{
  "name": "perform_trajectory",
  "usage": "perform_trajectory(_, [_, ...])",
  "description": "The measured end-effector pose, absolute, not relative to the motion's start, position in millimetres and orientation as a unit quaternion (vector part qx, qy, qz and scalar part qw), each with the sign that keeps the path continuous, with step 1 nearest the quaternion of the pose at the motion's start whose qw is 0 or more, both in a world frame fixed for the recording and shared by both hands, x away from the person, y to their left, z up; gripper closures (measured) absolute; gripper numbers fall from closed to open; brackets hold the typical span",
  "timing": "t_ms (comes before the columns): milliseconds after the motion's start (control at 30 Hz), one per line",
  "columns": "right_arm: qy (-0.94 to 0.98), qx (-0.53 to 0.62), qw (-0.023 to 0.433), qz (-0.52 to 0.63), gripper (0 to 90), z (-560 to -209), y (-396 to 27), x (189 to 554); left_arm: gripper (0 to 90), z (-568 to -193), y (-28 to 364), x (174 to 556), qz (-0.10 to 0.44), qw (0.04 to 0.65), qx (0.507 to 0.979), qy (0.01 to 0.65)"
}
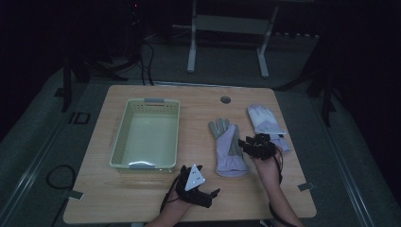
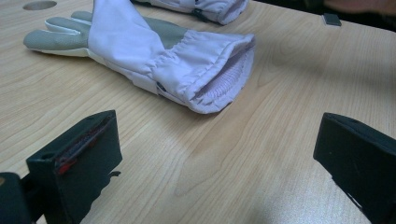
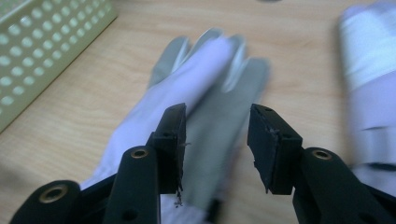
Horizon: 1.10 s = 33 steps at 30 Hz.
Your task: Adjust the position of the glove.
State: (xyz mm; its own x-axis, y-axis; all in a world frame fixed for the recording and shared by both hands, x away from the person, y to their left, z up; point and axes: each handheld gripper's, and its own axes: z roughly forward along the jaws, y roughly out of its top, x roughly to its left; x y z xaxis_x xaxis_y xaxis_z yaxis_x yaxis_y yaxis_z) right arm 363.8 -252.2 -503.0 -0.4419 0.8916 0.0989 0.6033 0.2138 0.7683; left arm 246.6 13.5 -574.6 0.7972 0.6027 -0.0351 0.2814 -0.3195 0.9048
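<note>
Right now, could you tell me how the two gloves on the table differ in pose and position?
The near glove lies flat at full length, fingers pointing to the table's far edge, cuff toward the person; the far glove looks bunched or folded over itself. The near glove lies closer to the basket; the far glove lies toward the table's right edge. The right gripper hovers open over the near glove, not the far one. Both are pale lilac and grey.

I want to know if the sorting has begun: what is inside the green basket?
Nothing visible: the green basket shows a bare floor in the high view. Its near wall hides a thin strip of floor.
</note>
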Motion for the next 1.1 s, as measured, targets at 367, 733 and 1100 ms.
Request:
perform_trajectory(367, [0.750, 0.472, 0.240, 0.397, 56.1, -479.7, -309.4, 379.6, 1.0, -574.6, 13.4, 247.2, 0.155, 0.513, 0.796, 0.281])
perform_trajectory(733, [0.736, 0.496, 0.252, 0.385, 54.8, -482.1, -354.4, 410.9, 1.0, -574.6, 13.6, 247.6, 0.155, 0.513, 0.796, 0.281])
perform_trajectory(1100, [0.737, 0.515, 0.231, 0.372, 51.8, -502.2, -362.6, 444.1, 1.0, -574.6, 13.9, 247.8, 0.153, 0.513, 0.796, 0.281])
